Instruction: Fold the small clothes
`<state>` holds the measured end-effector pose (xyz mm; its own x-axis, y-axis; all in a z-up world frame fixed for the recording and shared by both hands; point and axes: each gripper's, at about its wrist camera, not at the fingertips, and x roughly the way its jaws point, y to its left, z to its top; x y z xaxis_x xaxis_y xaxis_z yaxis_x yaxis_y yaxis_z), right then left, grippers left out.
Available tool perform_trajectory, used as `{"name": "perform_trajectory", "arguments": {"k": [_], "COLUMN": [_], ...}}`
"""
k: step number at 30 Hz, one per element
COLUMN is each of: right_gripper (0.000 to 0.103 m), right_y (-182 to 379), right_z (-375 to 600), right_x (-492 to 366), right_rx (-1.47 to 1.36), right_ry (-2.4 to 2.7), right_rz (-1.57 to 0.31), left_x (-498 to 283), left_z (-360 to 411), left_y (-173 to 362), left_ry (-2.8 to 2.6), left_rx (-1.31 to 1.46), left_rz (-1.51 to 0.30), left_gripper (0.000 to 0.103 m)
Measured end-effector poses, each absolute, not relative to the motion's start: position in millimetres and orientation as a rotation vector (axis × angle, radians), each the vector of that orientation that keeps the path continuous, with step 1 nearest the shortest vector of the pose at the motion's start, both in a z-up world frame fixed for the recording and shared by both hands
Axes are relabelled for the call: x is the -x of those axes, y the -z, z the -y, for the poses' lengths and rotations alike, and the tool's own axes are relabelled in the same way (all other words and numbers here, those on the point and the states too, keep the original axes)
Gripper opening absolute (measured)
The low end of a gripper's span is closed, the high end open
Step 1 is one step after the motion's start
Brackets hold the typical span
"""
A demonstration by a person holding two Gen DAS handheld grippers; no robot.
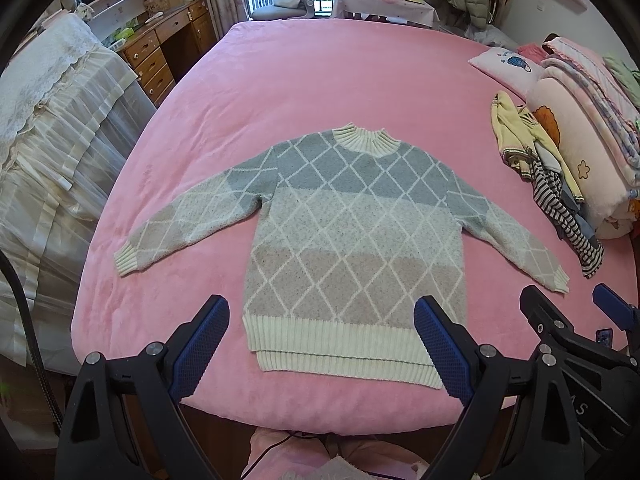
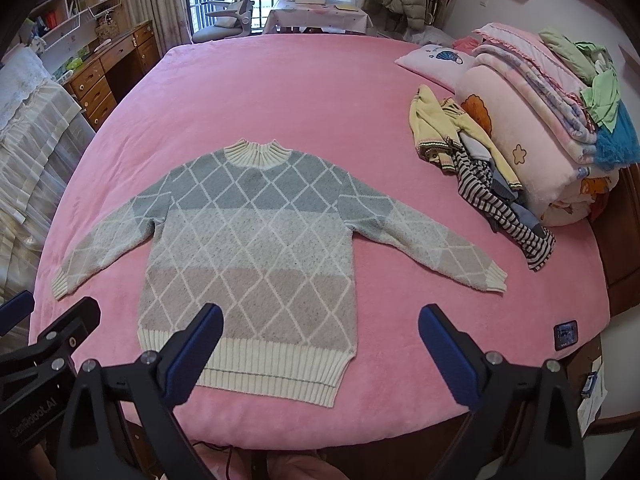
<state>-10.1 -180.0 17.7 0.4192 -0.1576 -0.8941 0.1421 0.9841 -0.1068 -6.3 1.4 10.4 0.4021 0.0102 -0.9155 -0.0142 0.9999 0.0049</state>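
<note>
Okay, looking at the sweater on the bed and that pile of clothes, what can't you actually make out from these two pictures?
- Sweater back: hidden in both views, lying face-up on the bed.
- Clothes pile: lower garments covered by the yellow and striped ones.
- Small blue device: screen too small to read, right wrist view.

We see a knitted sweater (image 2: 248, 240) with a white diamond lattice over blue, grey and beige bands, spread flat on the pink plush bedspread (image 2: 304, 92) — sleeves out, cream collar far. Our right gripper (image 2: 320, 326) hangs above the ribbed hem, jaws wide apart. A heap of small clothes (image 2: 472, 160) lies at right.
</note>
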Motion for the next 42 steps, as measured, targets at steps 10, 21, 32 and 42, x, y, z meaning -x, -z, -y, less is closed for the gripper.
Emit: {"name": "perform_trajectory", "arguments": {"k": [10, 21, 32, 42], "right_gripper": [0.099, 0.098, 0.098, 0.098], "right_y": [-18.9, -18.4, -18.0, -18.2], "right_z": [177.1, 176.5, 176.9, 173.5], "right_x": [12.1, 12.7, 13.2, 14.7], "right_rx": [0.016, 0.014, 0.013, 0.012], "right_ry": [0.182, 0.183, 0.184, 0.181], "right_rz": [-1.120, -1.119, -1.120, -1.121], "left_x": [12.2, 17.9, 23.2, 23.9], "left_z": [-2.5, -3.4, -5.1, -4.2], "left_y": [-10.8, -11.1, -10.7, -12.8], "left_ry": [-0.019, -0.025, -0.039, -0.037], "left_rx": [0.007, 0.009, 0.018, 0.023], "left_rz": [-1.157, -1.156, -1.168, -1.157], "left_gripper": [0.093, 0.093, 0.093, 0.093]}}
